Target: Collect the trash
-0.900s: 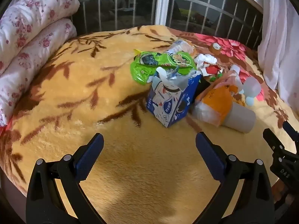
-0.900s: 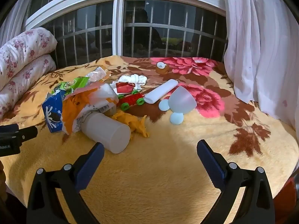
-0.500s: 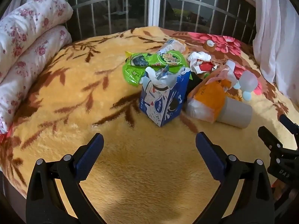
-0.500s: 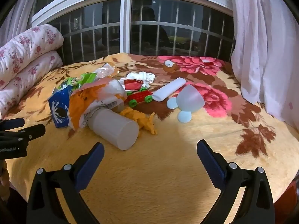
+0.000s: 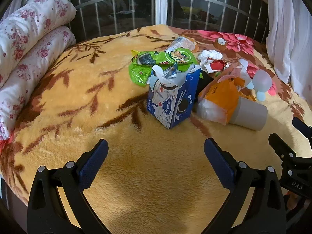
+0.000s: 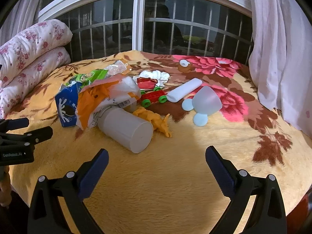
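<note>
Blanket (image 5: 81,81), plush, yellow with brown leaf and red flower print, covering bed below barred window (image 6: 140,19). Left gripper (image 5: 156,152): fingers spread wide, nothing between, hovering over bare blanket short of blue torn-open biscuit carton (image 5: 171,101), upright, crumpled white lining at top. Right gripper (image 6: 157,159): fingers likewise spread wide, empty, over bare blanket just short of grey plastic cup (image 6: 126,129) lying on side, base toward camera. Trash clustered mid-bed: green snack wrapper (image 5: 161,62) behind and touching carton; orange-and-white plastic bag (image 6: 103,101) draped over cup mouth, between carton and cup; clear crinkled wrapper (image 6: 117,68) further back; crumpled white tissue (image 6: 156,76) with red foil wrapper (image 6: 147,82) resting on it. Non-trash among it: red toy car, green wheels (image 6: 154,97), just beside bag; orange toy dinosaur (image 6: 156,121) touching cup; white cylinder (image 6: 184,89); pale blue translucent toy (image 6: 204,101) with round discs; small brown bear figure (image 6: 184,66) near far edge. Floral pillows (image 5: 25,44), two, stacked at left. White curtain (image 6: 282,48) at right.
</note>
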The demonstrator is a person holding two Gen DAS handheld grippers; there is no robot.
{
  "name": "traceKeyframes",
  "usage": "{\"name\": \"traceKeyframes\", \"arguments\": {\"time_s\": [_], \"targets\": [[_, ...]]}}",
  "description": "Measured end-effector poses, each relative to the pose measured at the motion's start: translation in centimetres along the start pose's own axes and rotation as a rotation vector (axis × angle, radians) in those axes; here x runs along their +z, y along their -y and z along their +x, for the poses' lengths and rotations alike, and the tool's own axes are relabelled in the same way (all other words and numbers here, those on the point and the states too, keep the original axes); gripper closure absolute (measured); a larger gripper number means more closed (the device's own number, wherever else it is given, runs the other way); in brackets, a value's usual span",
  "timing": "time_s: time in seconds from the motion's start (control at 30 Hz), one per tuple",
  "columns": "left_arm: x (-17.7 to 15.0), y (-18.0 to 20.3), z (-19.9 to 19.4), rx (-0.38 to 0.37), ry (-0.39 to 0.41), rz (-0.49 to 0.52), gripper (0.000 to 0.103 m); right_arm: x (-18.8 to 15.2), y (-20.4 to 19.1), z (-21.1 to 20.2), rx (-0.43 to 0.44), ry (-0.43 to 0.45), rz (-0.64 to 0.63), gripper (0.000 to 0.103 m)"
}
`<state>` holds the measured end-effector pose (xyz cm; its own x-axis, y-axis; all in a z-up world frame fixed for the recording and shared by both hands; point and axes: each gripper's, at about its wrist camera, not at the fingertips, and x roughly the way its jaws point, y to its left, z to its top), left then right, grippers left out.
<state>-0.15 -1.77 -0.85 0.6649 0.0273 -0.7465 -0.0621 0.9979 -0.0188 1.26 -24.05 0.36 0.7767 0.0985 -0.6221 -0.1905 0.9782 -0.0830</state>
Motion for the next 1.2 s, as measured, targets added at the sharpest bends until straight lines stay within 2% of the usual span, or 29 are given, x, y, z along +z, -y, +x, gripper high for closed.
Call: {"name": "traceKeyframes", "arguments": {"time_s": [1.2], "targets": [[-0.35, -0.72, 0.15, -0.004, -0.009, -0.003, 0.007, -0.10, 0.07, 0.25, 0.001, -0.009, 0.008, 0.005]]}}
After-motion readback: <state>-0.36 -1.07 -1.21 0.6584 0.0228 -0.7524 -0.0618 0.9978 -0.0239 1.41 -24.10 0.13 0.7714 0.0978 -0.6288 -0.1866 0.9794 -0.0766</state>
